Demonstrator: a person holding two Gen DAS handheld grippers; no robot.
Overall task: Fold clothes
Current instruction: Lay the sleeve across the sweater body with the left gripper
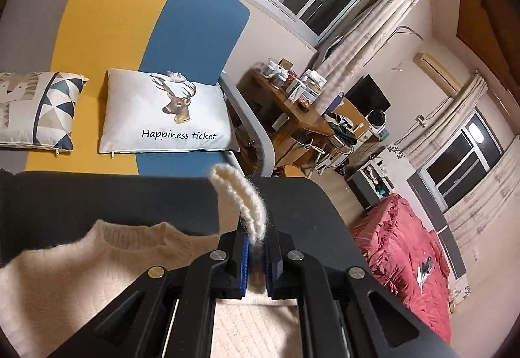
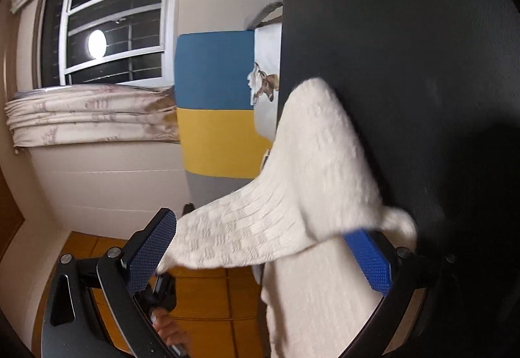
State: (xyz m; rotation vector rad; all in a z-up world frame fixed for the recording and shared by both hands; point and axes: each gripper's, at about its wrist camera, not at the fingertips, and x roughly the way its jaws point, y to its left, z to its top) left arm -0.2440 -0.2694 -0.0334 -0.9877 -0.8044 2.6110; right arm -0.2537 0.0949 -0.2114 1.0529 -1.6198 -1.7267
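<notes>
A cream knit sweater (image 1: 48,276) lies on the black table (image 1: 97,195), its neckline toward the sofa. My left gripper (image 1: 256,241) is shut on a fold of the sweater, and a fuzzy edge (image 1: 240,192) sticks up above the fingers. In the right wrist view the sweater (image 2: 308,163) is lifted off the table (image 2: 406,65) and stretches across the gap of my right gripper (image 2: 260,250), which is open wide. The cloth drapes over its right finger (image 2: 367,254). The left gripper (image 2: 162,289), held by a hand (image 2: 172,332), pulls the lifted cloth from below.
Behind the table stands a yellow and blue sofa (image 1: 130,16) with a deer pillow (image 1: 162,117) and a patterned pillow (image 1: 35,111). To the right are a cluttered wooden desk (image 1: 302,117) and a red bedcover (image 1: 406,254). Wooden floor (image 2: 211,309) lies beside the table edge.
</notes>
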